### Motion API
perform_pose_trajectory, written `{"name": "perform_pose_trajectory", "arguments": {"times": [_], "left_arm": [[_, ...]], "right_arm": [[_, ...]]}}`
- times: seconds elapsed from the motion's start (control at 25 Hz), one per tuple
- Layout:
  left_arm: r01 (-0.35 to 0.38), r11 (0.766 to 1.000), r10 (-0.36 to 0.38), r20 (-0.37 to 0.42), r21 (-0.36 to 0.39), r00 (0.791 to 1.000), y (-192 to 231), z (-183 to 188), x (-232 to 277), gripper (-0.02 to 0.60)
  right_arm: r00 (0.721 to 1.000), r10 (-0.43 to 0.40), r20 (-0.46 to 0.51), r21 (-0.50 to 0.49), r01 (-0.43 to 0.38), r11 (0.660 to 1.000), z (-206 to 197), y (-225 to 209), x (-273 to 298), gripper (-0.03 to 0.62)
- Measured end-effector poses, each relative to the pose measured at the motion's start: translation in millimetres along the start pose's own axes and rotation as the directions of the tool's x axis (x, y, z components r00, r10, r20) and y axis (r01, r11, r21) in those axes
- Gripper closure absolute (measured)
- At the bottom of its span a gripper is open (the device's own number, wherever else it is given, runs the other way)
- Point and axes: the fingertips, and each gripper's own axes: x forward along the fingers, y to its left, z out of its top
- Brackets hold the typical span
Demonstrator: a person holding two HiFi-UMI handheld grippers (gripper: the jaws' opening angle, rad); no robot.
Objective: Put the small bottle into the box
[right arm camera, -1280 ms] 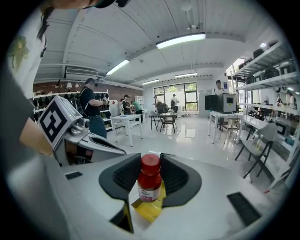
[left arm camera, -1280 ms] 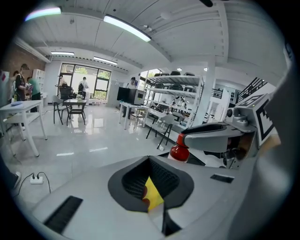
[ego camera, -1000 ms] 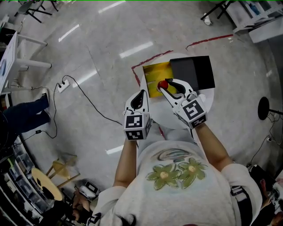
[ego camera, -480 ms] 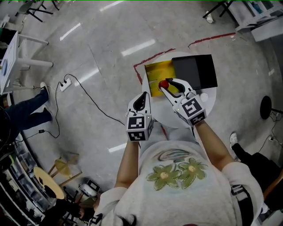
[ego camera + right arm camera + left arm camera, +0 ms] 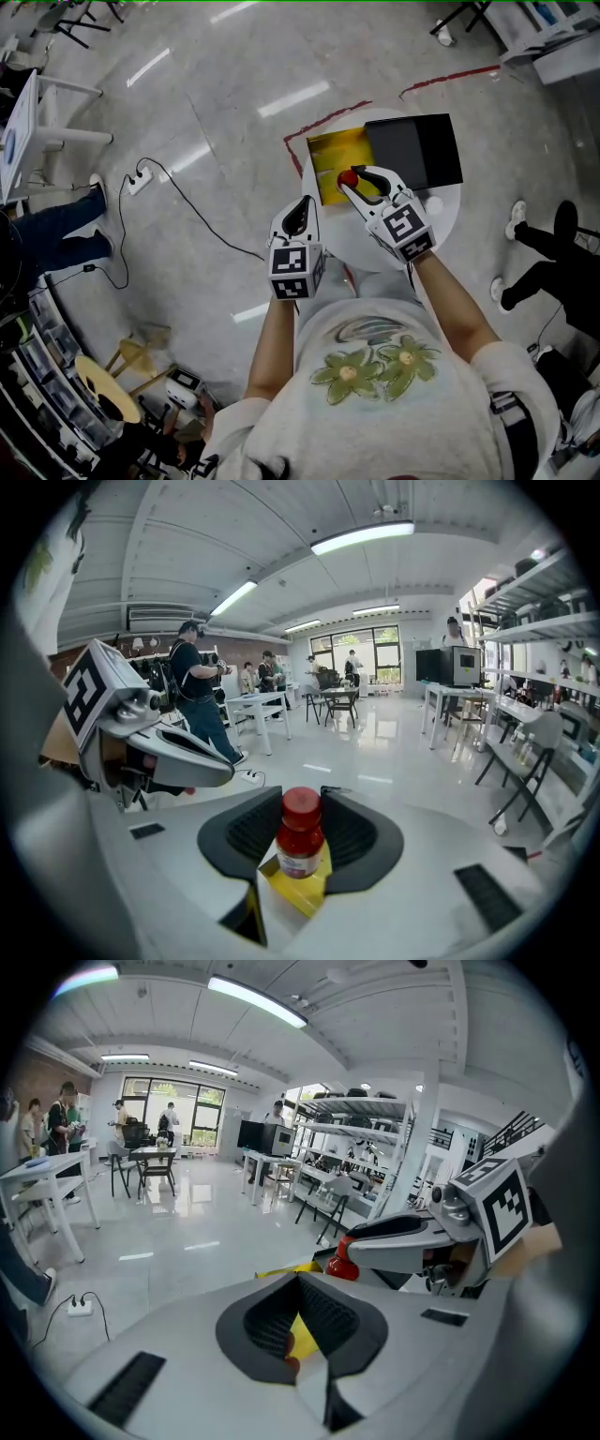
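1. Looking down in the head view: the right tongs point(image 5: 359, 178) hang over the yellow box point(image 5: 328, 155) on the round white desk point(image 5: 439, 214). They grip the small bottle point(image 5: 348, 177); only its red cap shows, so its long axis likely runs vertical. The black lid point(image 5: 412, 150) lies beside the box. The left tongs point(image 5: 300, 211) wait off the desk edge, likely to keep clear.
2. Left gripper view: pads nearly together, nothing held, and a yellow sliver shows through the slit. Beyond, the red cap sits at the tip of the right tongs.
3. Right gripper view: pads clamp the bottle's neck. Cap up, base down toward the yellow box, above it and not yet inside, well set for lowering.
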Motion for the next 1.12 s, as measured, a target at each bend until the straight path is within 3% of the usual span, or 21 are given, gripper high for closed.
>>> {"name": "perform_pose_trajectory", "arguments": {"times": [1.12], "left_arm": [[-0.055,0.998,0.054,-0.026,-0.031,0.998,18.8,-0.4,6.2,0.578]], "right_arm": [[0.991,0.018,-0.136,0.001,-0.018,1.000,-49.1,-12.9,31.1,0.457]]}}
